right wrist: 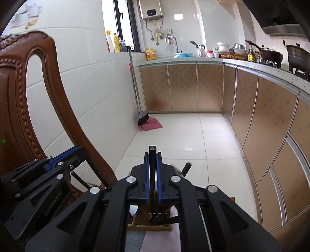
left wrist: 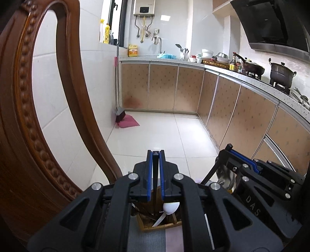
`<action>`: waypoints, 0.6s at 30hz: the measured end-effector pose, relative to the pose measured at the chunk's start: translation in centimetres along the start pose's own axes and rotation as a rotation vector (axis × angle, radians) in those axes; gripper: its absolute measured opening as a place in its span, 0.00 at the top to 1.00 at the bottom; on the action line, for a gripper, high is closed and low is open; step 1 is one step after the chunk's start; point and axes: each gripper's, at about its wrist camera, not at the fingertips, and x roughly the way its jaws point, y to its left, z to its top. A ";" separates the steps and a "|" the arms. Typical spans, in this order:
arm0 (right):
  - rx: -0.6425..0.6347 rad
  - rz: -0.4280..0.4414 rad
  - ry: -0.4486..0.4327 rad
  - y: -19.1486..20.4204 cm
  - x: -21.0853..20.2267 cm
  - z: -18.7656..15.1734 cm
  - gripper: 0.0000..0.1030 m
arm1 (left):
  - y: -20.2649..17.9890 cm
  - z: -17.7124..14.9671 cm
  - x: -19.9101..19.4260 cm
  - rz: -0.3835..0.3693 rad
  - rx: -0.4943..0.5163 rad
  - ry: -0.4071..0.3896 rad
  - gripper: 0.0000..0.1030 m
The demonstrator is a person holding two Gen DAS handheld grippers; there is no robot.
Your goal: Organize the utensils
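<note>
A home kitchen, plainly lived in. White wall tiles and pale floor tiles; a long stone counter over tan cabinet doors. Pots on a gas stove under a dark range hood. Sauce bottles and stacked bowls near a sink tap. Water heater high on the wall, broom and pink dustpan in the corner, carved wooden chair close by.

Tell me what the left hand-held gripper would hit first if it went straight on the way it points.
Nothing close: past the left hand-held gripper, shut on a dark chopstick, lies open tiled floor, then probably the cabinet doors under the counter. Depth is hard to judge through the fisheye.
</note>
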 end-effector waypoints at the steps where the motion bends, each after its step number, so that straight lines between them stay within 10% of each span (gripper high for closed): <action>1: -0.001 0.001 0.005 0.0 0.2 -0.3 0.93 | 0.1 -0.3 0.1 -0.001 -0.001 0.002 0.93; 11: -0.056 -0.021 0.052 0.9 1.5 -2.3 0.93 | 0.7 -2.2 1.6 -0.013 0.006 0.039 0.93; 18: -0.052 -0.015 0.026 0.4 -0.4 -2.5 0.63 | 1.3 -2.9 -1.0 -0.016 -0.006 0.002 0.54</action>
